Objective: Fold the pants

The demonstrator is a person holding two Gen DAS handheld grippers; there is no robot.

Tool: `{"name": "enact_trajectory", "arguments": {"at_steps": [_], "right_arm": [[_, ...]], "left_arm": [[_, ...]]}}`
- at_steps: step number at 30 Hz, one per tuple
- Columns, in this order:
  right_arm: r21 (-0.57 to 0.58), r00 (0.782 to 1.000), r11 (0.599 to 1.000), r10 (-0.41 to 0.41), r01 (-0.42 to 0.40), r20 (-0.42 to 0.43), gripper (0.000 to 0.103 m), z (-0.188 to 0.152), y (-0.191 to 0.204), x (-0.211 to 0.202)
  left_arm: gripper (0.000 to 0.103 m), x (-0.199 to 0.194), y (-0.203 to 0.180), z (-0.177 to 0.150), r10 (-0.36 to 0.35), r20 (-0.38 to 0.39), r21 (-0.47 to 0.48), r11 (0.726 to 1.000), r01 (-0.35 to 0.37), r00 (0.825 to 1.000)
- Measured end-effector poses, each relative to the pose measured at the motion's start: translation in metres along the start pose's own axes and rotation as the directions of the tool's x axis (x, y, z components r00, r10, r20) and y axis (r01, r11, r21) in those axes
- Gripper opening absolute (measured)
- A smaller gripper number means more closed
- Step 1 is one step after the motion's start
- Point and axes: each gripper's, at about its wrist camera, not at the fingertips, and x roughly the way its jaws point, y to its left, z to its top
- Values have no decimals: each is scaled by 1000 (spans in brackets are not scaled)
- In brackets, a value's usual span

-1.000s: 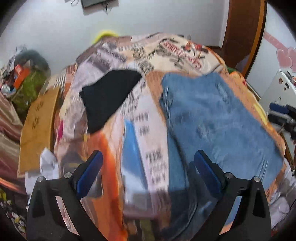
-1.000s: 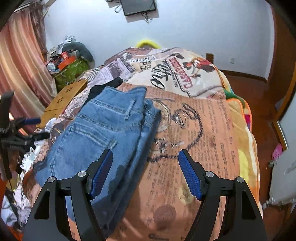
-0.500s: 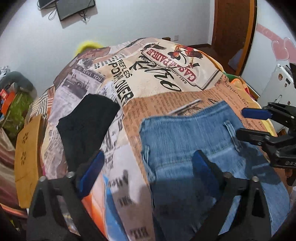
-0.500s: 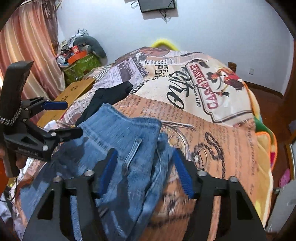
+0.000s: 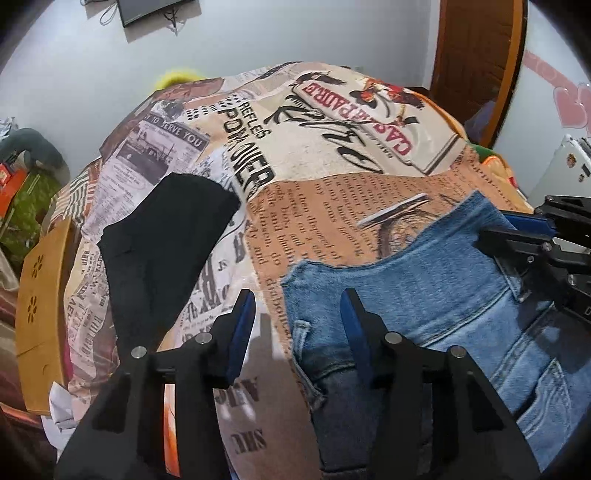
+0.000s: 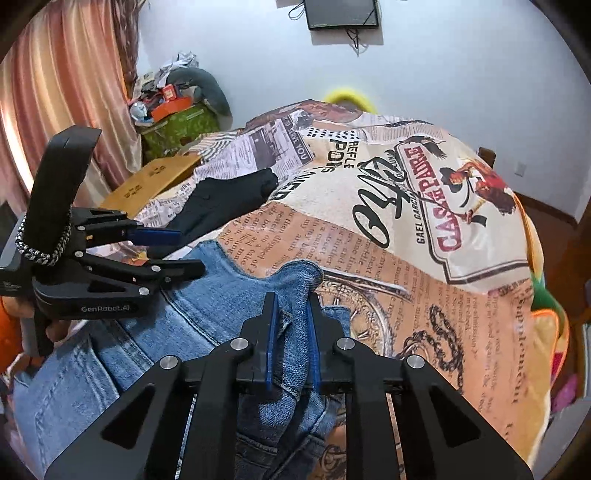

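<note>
Pants (image 6: 207, 295) pinched by right tool (image 6: 290, 321); left tool (image 5: 297, 314) apparently agape; black garment (image 5: 166, 243) beside.

Blue jeans (image 5: 424, 280) folded on bed (image 5: 332, 206)

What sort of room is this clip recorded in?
Most likely a home bedroom: jeans lie on a bed with a printed newspaper-style bedspread, a curtain hangs beside it, and a wall-mounted screen faces it.
</note>
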Motion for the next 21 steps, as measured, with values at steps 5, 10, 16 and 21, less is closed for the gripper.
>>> {"name": "enact_trajectory", "arguments": {"at_steps": [5, 10, 16, 21], "right_arm": [[-19, 997, 998, -53, 52, -57, 14, -11, -2, 23], [-14, 993, 996, -84, 83, -87, 21, -6, -2, 12], [-49, 986, 988, -147, 143, -78, 31, -8, 9, -23], [-22, 990, 990, -137, 136, -45, 38, -18, 20, -58]], "left_arm": [[51, 9, 5, -2, -10, -22, -30, 1000, 9, 1000], [50, -9, 4, 0, 2, -24, -31, 1000, -3, 1000], [52, -51, 10, -13, -4, -7, -49, 999, 4, 1000], [59, -87, 18, -42, -30, 15, -79, 996, 31, 999]]}}
